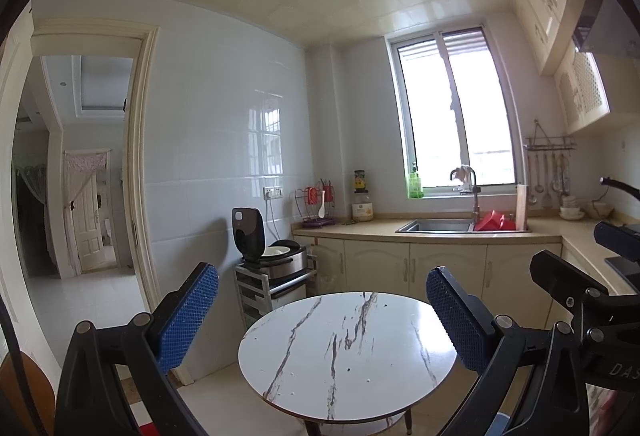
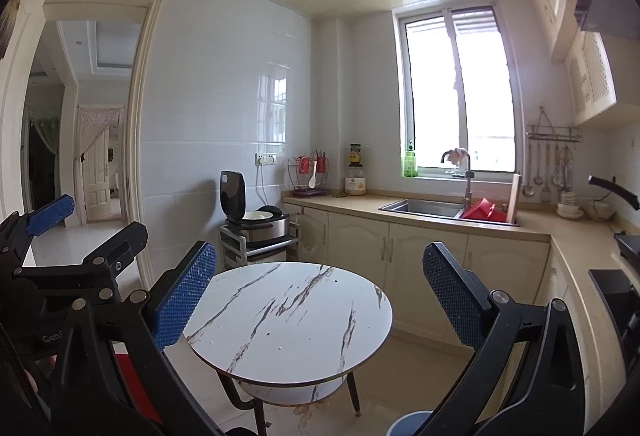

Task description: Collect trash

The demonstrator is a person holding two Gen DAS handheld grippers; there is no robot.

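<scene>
From the left wrist view, the left gripper (image 1: 322,310) holds its blue-padded fingers (image 1: 188,314) wide apart with nothing between them. The round marble-patterned desk (image 1: 420,368) sits between and below the fingers, with only tiny specks (image 1: 348,370) on its top; whether these are trash cannot be told. An open rice cooker (image 1: 272,250) stands beyond the left finger.

From the right wrist view, the right gripper (image 2: 320,294) likewise has its fingers (image 2: 454,294) spread and empty. The desk (image 2: 248,352) lies between them, nearer the left finger. The left gripper (image 2: 52,214) shows at the left edge.
</scene>
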